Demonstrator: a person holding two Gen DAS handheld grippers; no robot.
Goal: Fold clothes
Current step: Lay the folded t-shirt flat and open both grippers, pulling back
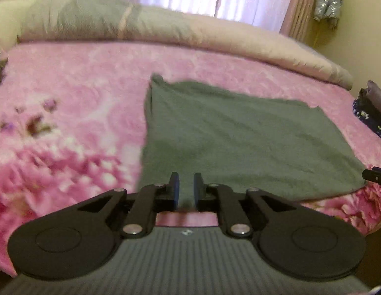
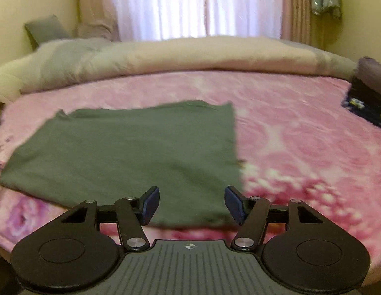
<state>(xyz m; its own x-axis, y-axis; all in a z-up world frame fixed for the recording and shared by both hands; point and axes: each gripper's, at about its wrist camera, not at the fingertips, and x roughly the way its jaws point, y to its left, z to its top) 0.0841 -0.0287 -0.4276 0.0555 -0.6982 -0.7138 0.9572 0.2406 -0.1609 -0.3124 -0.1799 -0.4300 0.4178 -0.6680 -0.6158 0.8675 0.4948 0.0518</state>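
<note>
On the pink floral blanket (image 1: pixel 74 78) that covers the bed, a grey-green garment (image 1: pixel 239 142) lies spread flat as a rough rectangle, seemingly already doubled over, with its near hem toward both cameras. The left gripper (image 1: pixel 186 188) hangs over the garment's near left corner, jaws parted by a narrow gap with nothing pinched between them; the cloth seen through the gap lies flat beneath. The right gripper (image 2: pixel 192 204) hangs above the garment's near right corner, jaws spread wide and empty. Beyond the garment a rolled duvet (image 2: pixel 190 56) lies along the far side, and a stack of dark folded clothes (image 2: pixel 367 100) sits well to its right. The step looks like a pause between folds: next, each gripper would need to drop onto its near corner, pinch the layers, and carry that hem across to the far edge.
</note>
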